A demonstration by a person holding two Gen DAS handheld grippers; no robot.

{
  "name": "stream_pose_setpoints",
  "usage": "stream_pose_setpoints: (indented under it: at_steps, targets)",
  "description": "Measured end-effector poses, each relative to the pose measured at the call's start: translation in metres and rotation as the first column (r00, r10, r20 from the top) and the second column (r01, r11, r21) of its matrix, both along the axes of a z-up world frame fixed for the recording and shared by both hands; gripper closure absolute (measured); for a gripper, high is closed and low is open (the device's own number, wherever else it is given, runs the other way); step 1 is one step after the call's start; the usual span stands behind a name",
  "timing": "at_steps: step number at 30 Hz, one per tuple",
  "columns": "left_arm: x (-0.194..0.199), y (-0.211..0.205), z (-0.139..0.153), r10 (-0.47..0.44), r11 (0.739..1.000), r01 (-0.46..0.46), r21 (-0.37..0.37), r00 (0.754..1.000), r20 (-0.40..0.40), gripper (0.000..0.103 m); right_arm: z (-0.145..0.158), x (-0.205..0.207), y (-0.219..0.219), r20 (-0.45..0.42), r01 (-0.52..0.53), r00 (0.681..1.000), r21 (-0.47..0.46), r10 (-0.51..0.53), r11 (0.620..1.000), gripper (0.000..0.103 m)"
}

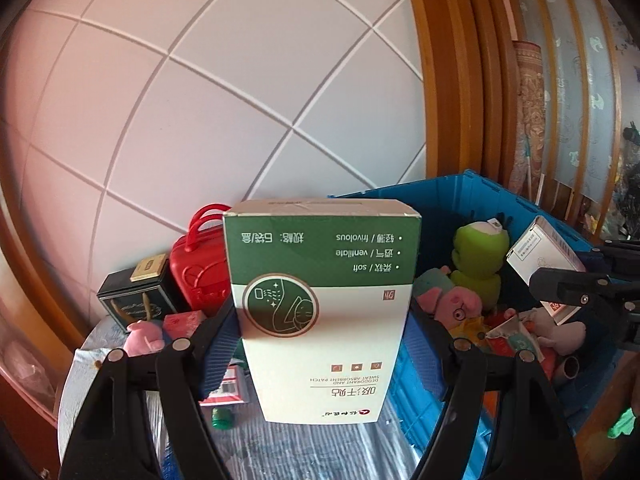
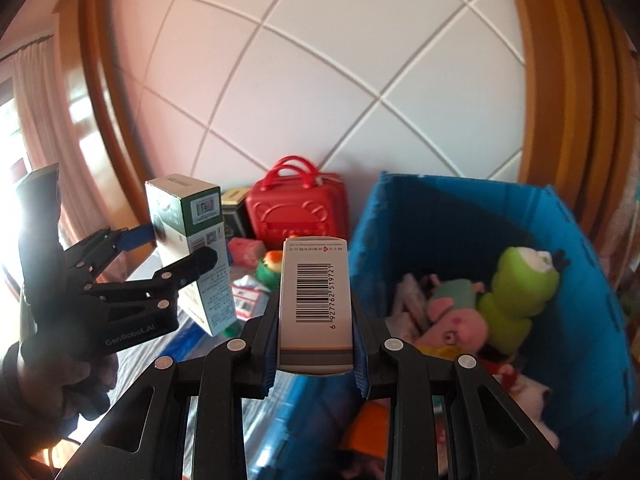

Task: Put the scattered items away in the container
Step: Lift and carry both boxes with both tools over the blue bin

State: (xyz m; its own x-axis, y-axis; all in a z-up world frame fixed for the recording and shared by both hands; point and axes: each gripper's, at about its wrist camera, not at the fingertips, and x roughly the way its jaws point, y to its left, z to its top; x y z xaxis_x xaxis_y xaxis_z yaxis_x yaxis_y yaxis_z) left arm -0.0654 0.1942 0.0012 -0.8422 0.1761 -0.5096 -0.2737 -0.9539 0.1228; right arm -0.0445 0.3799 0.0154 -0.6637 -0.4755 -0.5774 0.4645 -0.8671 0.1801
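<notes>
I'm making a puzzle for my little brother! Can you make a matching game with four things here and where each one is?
Things:
1. green and white box
2. box with the barcode
3. green plush toy
4. red case

Places:
A. lying inside the blue bin
B. held in the right gripper
C. standing by the wall, outside the bin
D. held in the left gripper

Pairs: 1-D, 2-B, 3-A, 4-C
</notes>
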Motion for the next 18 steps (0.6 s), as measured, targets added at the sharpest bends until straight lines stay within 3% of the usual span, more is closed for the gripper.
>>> stream_pose_setpoints:
  at_steps: [10, 18]
  targets:
    - [-0.007, 0.089, 0.014, -0.174, 0.985, 0.174, -0.004, 0.985, -0.004, 0.028, -0.003, -0.002, 0.091, 0.013, 0.182, 0.983, 0.007, -0.182, 0.983, 0.074]
    - [-0.008, 0.138, 0.017, -0.277, 0.961, 0.277, 0.000, 0.961, 0.017, 0.028, -0.010, 0.003, 0.141, 0.031, 0.281, 0.959, 0.018, -0.282, 0.959, 0.074]
